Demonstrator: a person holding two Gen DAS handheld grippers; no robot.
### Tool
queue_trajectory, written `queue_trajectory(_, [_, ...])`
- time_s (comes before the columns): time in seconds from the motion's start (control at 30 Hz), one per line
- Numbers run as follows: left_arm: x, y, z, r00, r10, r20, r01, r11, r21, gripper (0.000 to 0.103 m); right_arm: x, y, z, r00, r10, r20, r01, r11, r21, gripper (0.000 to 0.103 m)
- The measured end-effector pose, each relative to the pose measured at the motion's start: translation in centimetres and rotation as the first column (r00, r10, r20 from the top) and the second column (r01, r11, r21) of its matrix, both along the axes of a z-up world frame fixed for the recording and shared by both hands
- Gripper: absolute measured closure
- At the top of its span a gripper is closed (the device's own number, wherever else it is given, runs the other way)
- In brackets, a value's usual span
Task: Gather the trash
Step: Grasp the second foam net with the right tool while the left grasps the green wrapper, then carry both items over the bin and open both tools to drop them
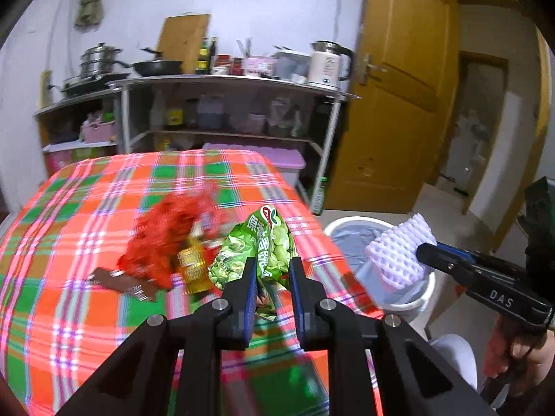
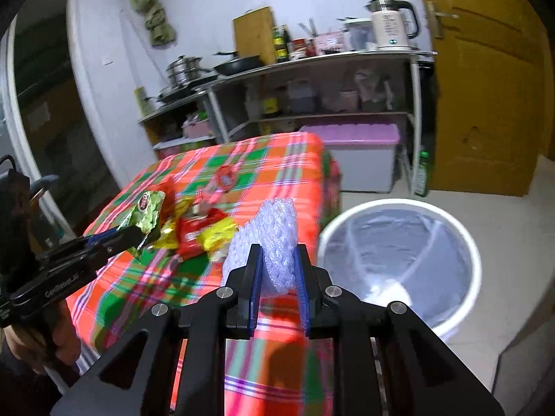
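Note:
My left gripper (image 1: 274, 267) is shut on a green snack wrapper (image 1: 263, 246) and holds it above the plaid table; it also shows in the right wrist view (image 2: 147, 213). My right gripper (image 2: 277, 256) is shut on a white foam fruit net (image 2: 274, 239), held near the table's right edge beside the white trash bin (image 2: 475, 260). In the left wrist view the foam net (image 1: 399, 253) hangs over the bin (image 1: 425, 293). A red mesh bag (image 1: 166, 232), a yellow wrapper (image 1: 192, 267) and a brown wrapper (image 1: 125, 282) lie on the table.
The table has an orange-green plaid cloth (image 1: 86, 215). Red and yellow packets (image 2: 204, 232) lie on it. A metal shelf (image 1: 225, 83) with pots and a kettle stands behind. A purple-lidded box (image 2: 350, 135), a green bottle (image 2: 421, 173) and a wooden door (image 1: 399, 104) are at right.

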State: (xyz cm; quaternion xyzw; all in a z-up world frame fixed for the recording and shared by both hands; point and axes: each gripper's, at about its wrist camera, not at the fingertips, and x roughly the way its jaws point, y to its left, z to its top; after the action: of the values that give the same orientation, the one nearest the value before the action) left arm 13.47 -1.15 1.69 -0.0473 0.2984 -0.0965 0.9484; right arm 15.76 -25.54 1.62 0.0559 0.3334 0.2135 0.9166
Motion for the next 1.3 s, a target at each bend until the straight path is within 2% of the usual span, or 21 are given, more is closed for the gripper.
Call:
queue_trajectory(0.27, [1.9,-4.9,0.1,0.993,-0.115,0.004,0.115,0.993,-0.005,0.085,0.2,-4.6,-0.4,0.993,-0.12,-0.006,0.119,0.993,-0.005,0.084])
queue_trajectory(0.57, [4.6,-9.5,-0.9,0.977,-0.21,-0.021,0.21,0.978,-0.015,0.084,1.2,-7.5,-1.7,0.981,-0.189,-0.037,0.188,0.982,-0.018,0.084])
queue_trajectory(1.1, [9.4,-14.5,-4.4,0.949,-0.289,-0.127,0.287,0.957,-0.029,0.079,4.7,-10.6,-5.4,0.955,-0.257,-0.146,0.254,0.966,-0.041,0.082])
queue_trajectory(1.23, [10.2,-15.0,-5.2,0.944,-0.293,-0.154,0.291,0.956,-0.035,0.075,5.4,-11.1,-6.2,0.95,-0.262,-0.171,0.259,0.965,-0.04,0.079])
queue_trajectory(1.3, [10.6,-15.2,-5.5,0.941,-0.295,-0.166,0.293,0.955,-0.041,0.074,5.8,-11.2,-6.5,0.948,-0.265,-0.179,0.262,0.964,-0.042,0.075])
